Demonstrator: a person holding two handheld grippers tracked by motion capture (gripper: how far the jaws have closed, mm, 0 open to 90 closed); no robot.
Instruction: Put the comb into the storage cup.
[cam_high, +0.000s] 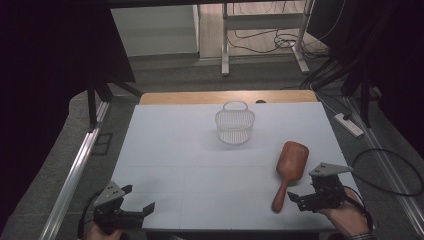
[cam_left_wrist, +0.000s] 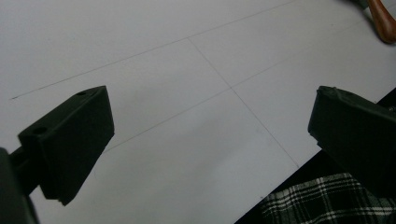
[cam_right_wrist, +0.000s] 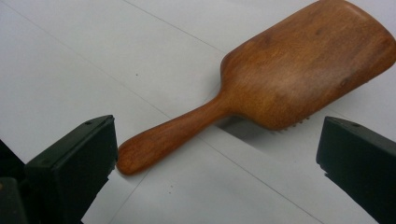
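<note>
Dim room all round, black drapes on both sides, cables and a metal stand on the floor beyond, and in the middle a pale table (cam_high: 165, 150) with a wooden strip along its far edge.

Right side first: the right gripper (cam_high: 300, 199) sits at the near right corner, jaws spread wide and grasping nothing, pointed at the wooden hairbrush (cam_high: 289, 170). That brush lies flat near the right edge, bristles down, handle toward the near edge and paddle toward the far one, which puts the slim handle closest to the jaws. My read is that a grab on the handle is being lined up.

Over at the near left corner, the left gripper (cam_high: 136, 199) hangs just above the near edge, jaws likewise parted and empty. It looks parked, well apart from the brush.

Out toward the far edge, centred, stands a white mesh basket (cam_high: 235, 126), upright, mouth open to the ceiling, a likely place for the brush to go, though that is a guess.

Now the close-ups earn their keep. The right gripper view puts the hairbrush (cam_right_wrist: 261, 88) between its two black jaws, handle tip just beside one jaw, and shows bristle tips peeking under the paddle's edge. The left gripper view gives bare table (cam_left_wrist: 154, 93) with faint seam lines, the brush's handle end in a top corner, and a plaid sleeve (cam_left_wrist: 322, 200) below the table's edge.
</note>
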